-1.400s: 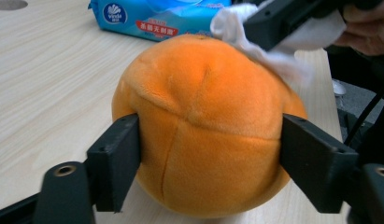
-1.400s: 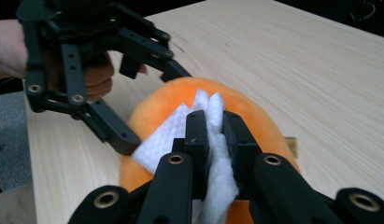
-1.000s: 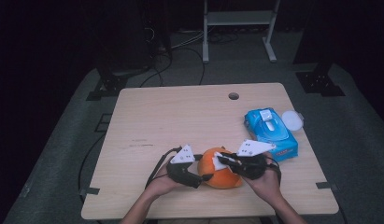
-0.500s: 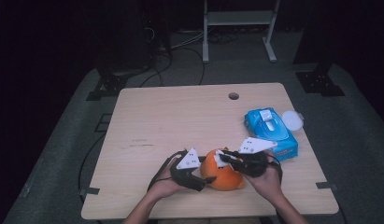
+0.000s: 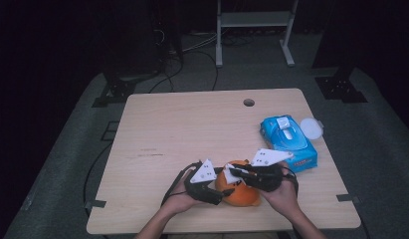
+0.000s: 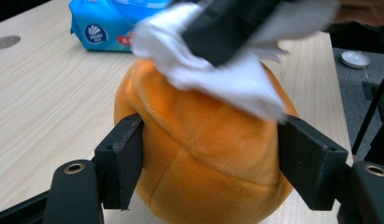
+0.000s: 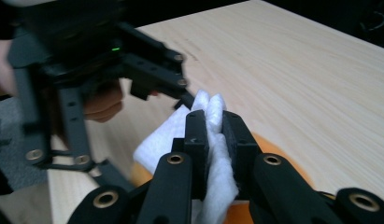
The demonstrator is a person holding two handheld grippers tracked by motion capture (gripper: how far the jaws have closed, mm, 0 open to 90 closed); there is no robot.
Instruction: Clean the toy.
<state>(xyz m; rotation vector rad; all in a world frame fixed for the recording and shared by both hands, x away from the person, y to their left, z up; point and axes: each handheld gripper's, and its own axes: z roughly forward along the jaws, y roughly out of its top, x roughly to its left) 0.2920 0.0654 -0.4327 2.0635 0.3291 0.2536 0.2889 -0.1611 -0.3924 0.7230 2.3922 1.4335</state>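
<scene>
High view first: my left gripper (image 5: 215, 191) has tipped up against the orange plush ball (image 5: 240, 193) since a second ago, and my right gripper (image 5: 231, 174) has slid across its top. That tells me the wiping is under way, not finished. The ball sits by the table's (image 5: 192, 129) near edge, right of middle. My left jaws are clamped on the ball's two sides, steadying it. My right jaws are pinched tight on a white wipe (image 7: 213, 140), pressed to the plush. Off toward the right edge lies the blue wipes pack (image 5: 288, 142); its round logo seems to read "Vinda", though it's blurred.
</scene>
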